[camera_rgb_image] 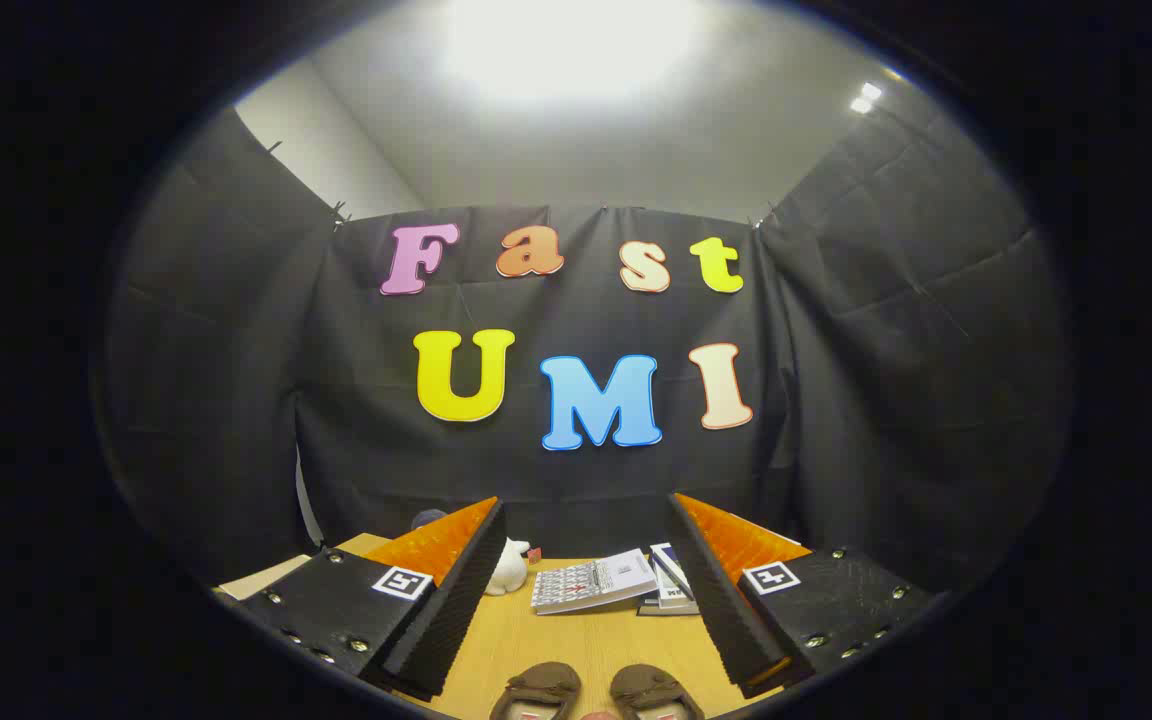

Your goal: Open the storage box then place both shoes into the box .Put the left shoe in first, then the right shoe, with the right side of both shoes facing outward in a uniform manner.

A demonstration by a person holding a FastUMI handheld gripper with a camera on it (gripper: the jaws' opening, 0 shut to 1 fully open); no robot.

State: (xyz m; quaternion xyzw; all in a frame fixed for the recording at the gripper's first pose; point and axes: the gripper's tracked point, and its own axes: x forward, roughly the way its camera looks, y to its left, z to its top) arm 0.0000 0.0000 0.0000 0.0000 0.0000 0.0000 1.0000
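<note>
Tool (586, 590): fingers spread wide, nothing held, raised above the counter (586, 640).
Shoes (596, 692): two brown slip-on shoes side by side on the counter, between the fingers and nearest the camera; only the toes are seen.
Handling: judged soft, light and pliable; best taken at the collar or heel rim.
Storage box: none can be made out.
Beyond: booklets (594, 582), small white figurine (509, 568).

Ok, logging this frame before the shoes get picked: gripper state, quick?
Gripper: open, fingers spread wide and holding nothing; the pair of shoes lies on the table between them.
</note>
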